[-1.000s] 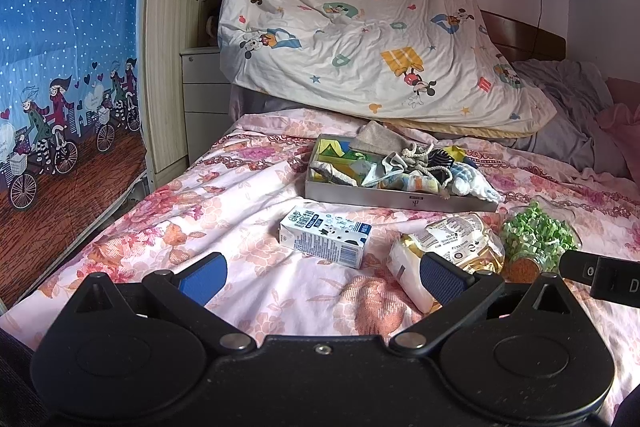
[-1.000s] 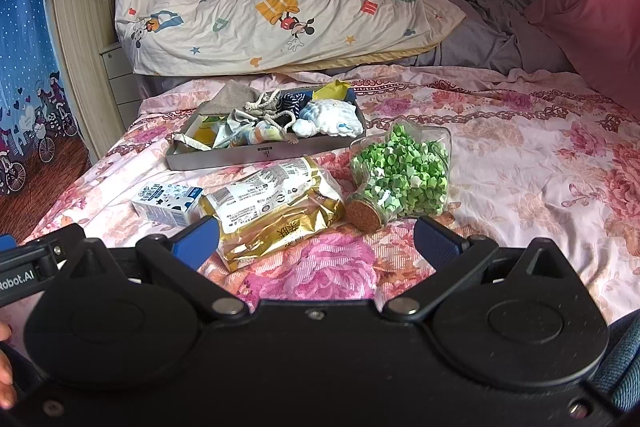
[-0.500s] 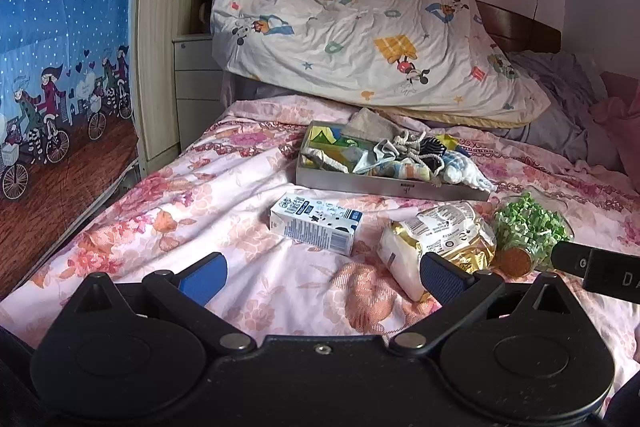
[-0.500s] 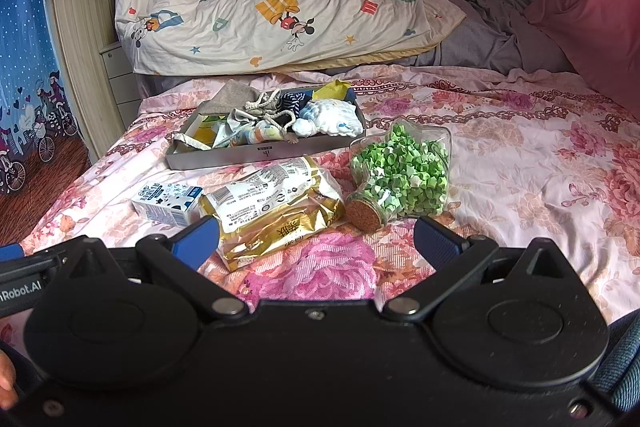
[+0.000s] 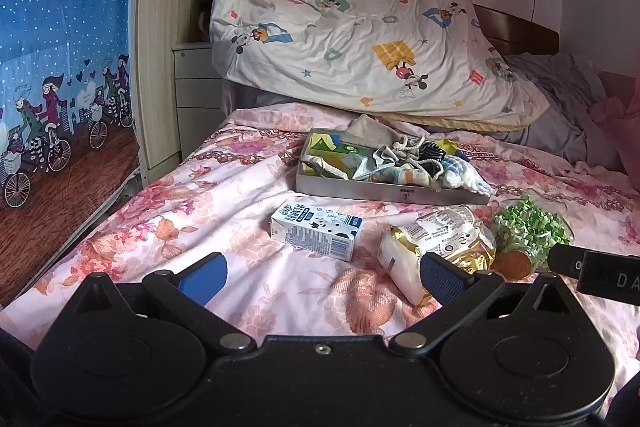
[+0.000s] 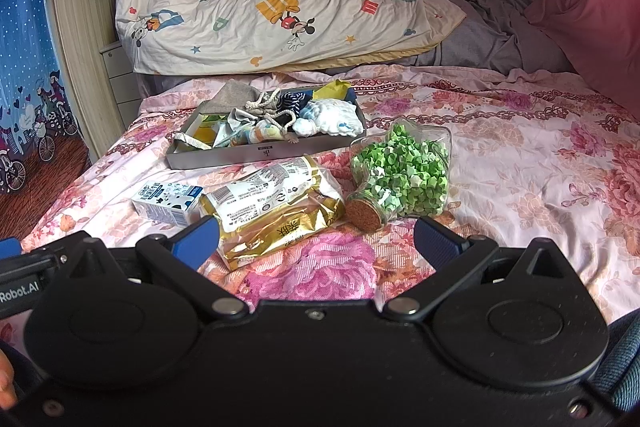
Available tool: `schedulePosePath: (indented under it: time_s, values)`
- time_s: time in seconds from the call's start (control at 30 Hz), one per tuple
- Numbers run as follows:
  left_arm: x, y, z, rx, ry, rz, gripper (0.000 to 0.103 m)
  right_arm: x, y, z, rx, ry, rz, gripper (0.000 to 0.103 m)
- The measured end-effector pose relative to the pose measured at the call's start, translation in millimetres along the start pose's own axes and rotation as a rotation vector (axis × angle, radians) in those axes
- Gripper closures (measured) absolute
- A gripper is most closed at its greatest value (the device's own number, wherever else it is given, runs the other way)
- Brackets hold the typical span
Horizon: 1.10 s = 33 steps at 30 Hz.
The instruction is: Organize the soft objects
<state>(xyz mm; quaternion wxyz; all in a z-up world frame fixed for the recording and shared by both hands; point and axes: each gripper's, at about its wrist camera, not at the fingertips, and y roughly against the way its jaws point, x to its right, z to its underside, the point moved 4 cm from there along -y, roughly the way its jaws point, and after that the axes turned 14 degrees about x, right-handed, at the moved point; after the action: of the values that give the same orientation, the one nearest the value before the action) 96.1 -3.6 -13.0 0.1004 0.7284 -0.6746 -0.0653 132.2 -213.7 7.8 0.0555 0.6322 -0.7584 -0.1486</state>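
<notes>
Soft objects (image 6: 276, 125) already filled the tray (image 6: 256, 151) at 12 o'clock; gold packet (image 6: 276, 211), carton (image 6: 166, 203) and jar (image 6: 400, 173) remained on the bed (image 6: 540, 155). Both jaws stood open, empty.

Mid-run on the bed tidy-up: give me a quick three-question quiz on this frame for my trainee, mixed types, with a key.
1. True or false: the left gripper is shut on the milk carton.
2. Multiple choice: what lies directly between the milk carton and the jar of green paper stars? A) a grey sock B) the gold snack packet C) a cork mat
3. Fill in: the loose cloth items are piled in the grey ____.

Key:
1. False; both it and the right gripper are open and empty.
2. B
3. tray
</notes>
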Motion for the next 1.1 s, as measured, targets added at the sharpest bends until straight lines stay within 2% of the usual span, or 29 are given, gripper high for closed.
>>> schedulePosePath:
  time_s: [1.1]
  values:
    - [-2.8,-0.9,0.9,-0.009,-0.012,-0.005,0.001,-0.9,0.4,-0.2,0.000,0.000,0.002,0.001]
